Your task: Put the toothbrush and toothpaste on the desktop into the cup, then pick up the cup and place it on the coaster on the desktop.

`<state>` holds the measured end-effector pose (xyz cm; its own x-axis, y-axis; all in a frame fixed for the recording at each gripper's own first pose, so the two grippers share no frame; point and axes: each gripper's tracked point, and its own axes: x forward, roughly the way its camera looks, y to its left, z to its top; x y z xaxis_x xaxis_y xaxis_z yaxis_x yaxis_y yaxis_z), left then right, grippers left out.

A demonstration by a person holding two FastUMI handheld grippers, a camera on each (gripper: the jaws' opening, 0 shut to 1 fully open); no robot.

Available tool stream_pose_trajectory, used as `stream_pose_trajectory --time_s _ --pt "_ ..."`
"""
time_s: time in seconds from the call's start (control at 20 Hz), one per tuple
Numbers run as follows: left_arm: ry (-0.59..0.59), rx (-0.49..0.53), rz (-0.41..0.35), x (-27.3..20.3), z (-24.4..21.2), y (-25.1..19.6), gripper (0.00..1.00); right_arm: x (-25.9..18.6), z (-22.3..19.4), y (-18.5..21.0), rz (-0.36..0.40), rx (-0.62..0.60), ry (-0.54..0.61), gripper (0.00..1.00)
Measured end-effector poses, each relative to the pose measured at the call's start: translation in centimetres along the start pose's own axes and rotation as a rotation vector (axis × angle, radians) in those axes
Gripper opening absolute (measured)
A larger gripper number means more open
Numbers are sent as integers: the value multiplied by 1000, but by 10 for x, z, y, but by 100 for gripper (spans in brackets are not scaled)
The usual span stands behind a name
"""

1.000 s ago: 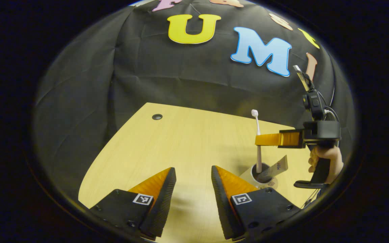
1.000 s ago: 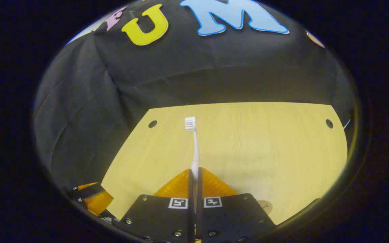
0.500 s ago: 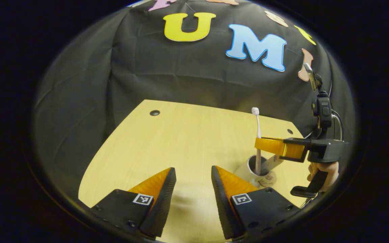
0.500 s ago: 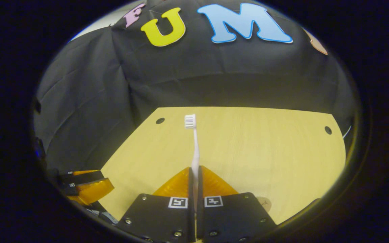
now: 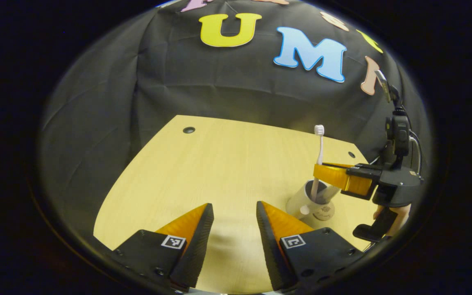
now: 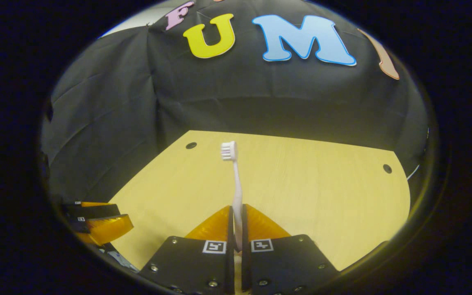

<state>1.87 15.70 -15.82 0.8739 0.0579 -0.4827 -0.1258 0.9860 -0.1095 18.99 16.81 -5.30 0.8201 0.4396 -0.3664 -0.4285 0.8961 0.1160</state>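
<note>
- The slim white toothbrush with a pale pink handle [image 6: 236,184] stands upright, bristle head at top. In the left gripper view the toothbrush [image 5: 318,157] sits at about 3 o'clock, its lower end inside the cup mouth.
- The right gripper [image 6: 236,229] is clenched on the toothbrush handle; both fingers press against it from either side, with only the handle's width between them. In the left gripper view the right gripper [image 5: 322,174] reaches in from 3 o'clock, level with the handle's mid-section, directly above the cup.
- The white cylindrical cup [image 5: 303,200] stands upright on the desktop at about 4 o'clock in the left gripper view, just beyond the left gripper's right-hand finger.
- The toothpaste tube [image 5: 329,192] leans inside the cup, its upper end projecting over the rim toward 3 o'clock, partly hidden behind the right gripper.
- The round tan coaster [image 5: 323,213] lies flat on the desktop, touching the cup's base on its 4 o'clock side; whether the cup rests partly on it cannot be determined.
- The left gripper [image 5: 231,223] is released: its fingers stand well apart at 6 o'clock with bare desktop between them, holding nothing. In the right gripper view the left gripper [image 6: 96,223] appears at 8 o'clock.
- A hand [image 5: 400,211] grips the right gripper's handle at 4 o'clock in the left gripper view.
- The light wooden desktop [image 5: 219,164] carries all items, with the black cloth wall [image 5: 178,82] behind it.
</note>
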Motion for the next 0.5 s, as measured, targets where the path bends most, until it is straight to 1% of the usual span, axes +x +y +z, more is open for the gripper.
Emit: stream_pose_trajectory --time_s 0.05,0.1,0.15,0.25,0.4,0.5 --pt "0 0 -1 1 0 -2 66 -5 3 2 11 10 1 10" --pt "-3 1 -4 3 1 -3 66 -10 5 4 18 21 -2 14" --pt "-5 5 -8 3 0 -4 66 -15 3 5 17 32 -2 13" --pt "-8 11 -19 6 -1 -7 66 -18 6 2 4 47 -6 27" --pt "-17 19 -40 8 -3 -11 66 -30 18 0 0 79 -25 27" --pt "-19 25 -56 5 4 -23 66 -35 22 -7 -8 102 -38 27"
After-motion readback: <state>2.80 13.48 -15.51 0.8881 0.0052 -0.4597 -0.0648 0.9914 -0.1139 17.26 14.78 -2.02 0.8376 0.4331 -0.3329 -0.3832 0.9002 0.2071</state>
